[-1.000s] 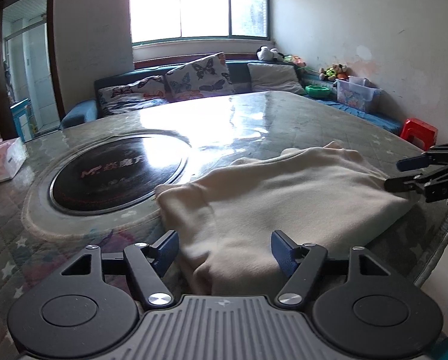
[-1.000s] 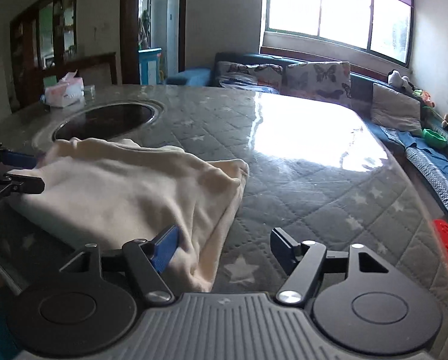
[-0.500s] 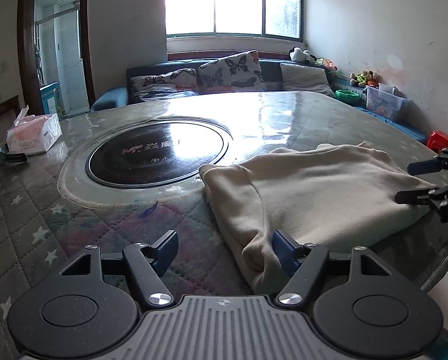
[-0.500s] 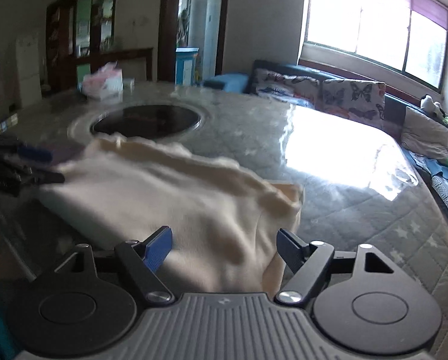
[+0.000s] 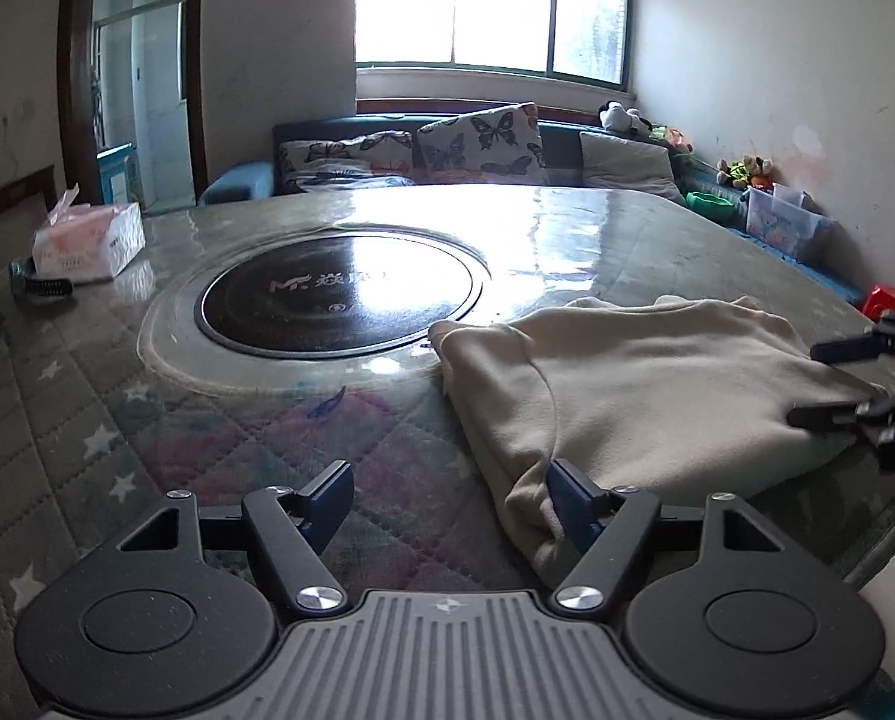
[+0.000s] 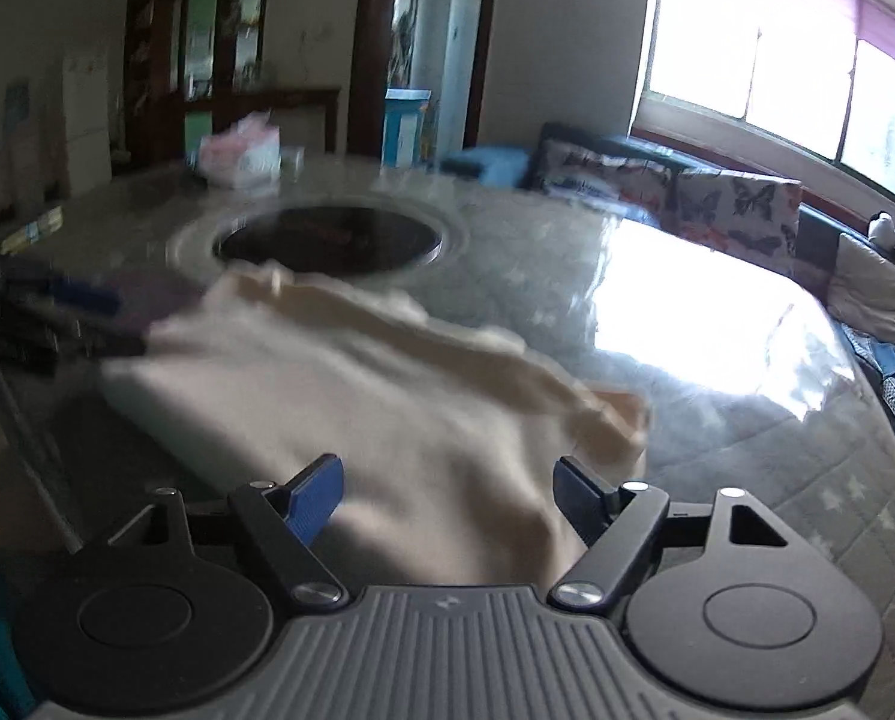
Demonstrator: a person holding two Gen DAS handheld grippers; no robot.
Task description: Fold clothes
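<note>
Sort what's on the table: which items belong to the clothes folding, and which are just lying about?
Belongs to the job:
cream garment
left tool, open
right tool, open

Lying about:
tissue box
round black hotplate
dark strap-like item beside the box

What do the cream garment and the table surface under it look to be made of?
Cream garment: soft matte knit, possibly fleece or sweatshirt cotton; it slumps in thick rounded folds. Table: apparently a quilted, star-printed cloth under a clear glossy sheet, plastic or glass, since window glare mirrors off it.

Backlit window (image 5: pixel 492 3), glare on table (image 6: pixel 705 300), right view seemingly motion-blurred, fisheye edges
</note>
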